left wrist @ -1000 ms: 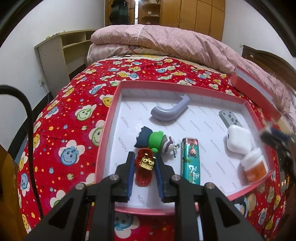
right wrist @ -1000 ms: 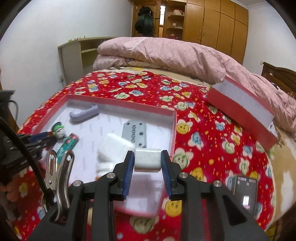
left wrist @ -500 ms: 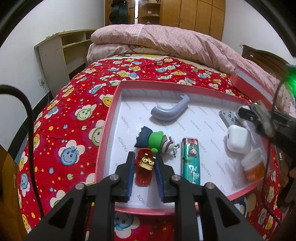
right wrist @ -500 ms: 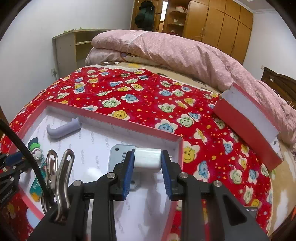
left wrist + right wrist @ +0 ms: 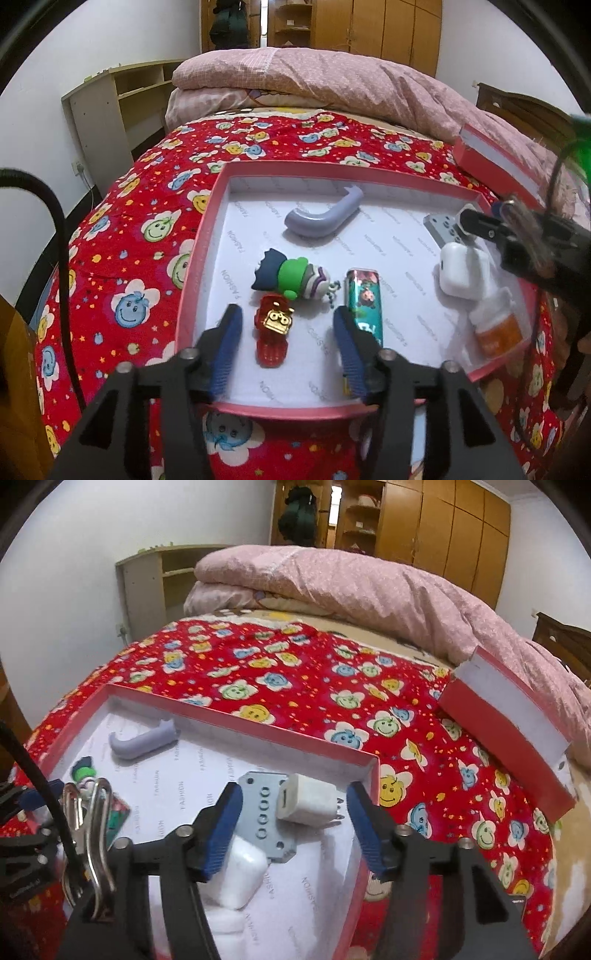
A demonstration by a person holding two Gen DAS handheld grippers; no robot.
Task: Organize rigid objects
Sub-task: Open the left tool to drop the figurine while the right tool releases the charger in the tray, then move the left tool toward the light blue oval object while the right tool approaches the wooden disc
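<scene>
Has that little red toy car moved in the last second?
No. The red toy car lies at the same spot below the green figure; only the left hand-held gripper opened around it.

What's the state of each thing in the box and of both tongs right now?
Left tongs: open, straddling the red toy.
Red toy: lying flat, released.
Right tongs: open around the white charger.
White charger: resting partly on the grey plate, prongs pointing right.
Grey plate: flat.
White earbud case: closed.
Orange jar: capped, tilted.
Red box: open.
</scene>
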